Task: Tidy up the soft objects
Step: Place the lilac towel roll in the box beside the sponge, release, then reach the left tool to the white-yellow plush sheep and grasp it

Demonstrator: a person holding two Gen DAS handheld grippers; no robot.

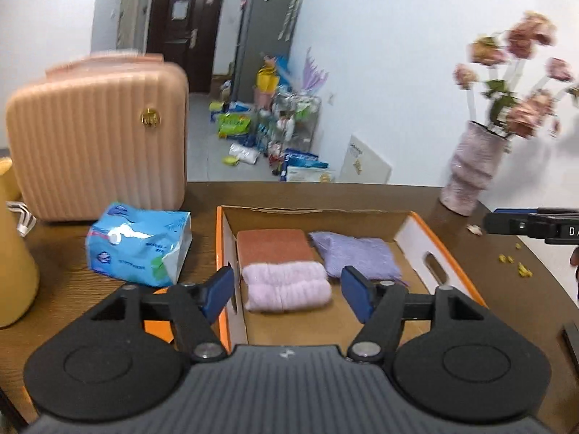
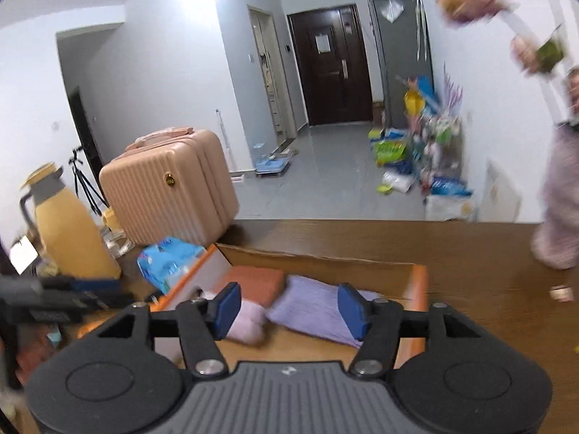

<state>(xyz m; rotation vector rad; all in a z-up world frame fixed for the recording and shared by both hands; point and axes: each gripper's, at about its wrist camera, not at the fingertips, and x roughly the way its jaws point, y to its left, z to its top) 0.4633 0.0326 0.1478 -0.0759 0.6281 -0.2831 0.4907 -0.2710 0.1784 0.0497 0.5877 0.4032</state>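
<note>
A: Where does the left wrist view look from?
B: Close above the open orange-edged cardboard box (image 1: 432,233), facing the dark wooden door (image 1: 181,32) beyond it.
A: And the right wrist view?
B: Near the same box (image 2: 416,282), from its right, sharing the door (image 2: 331,61).

My left gripper (image 1: 287,294) and right gripper (image 2: 289,311) look alike: matte black linkage arms with silver pivot screws, blue pads on the fingertips (image 1: 217,289), round black discs either side, and a ribbed grey body bearing a small white mark.
</note>
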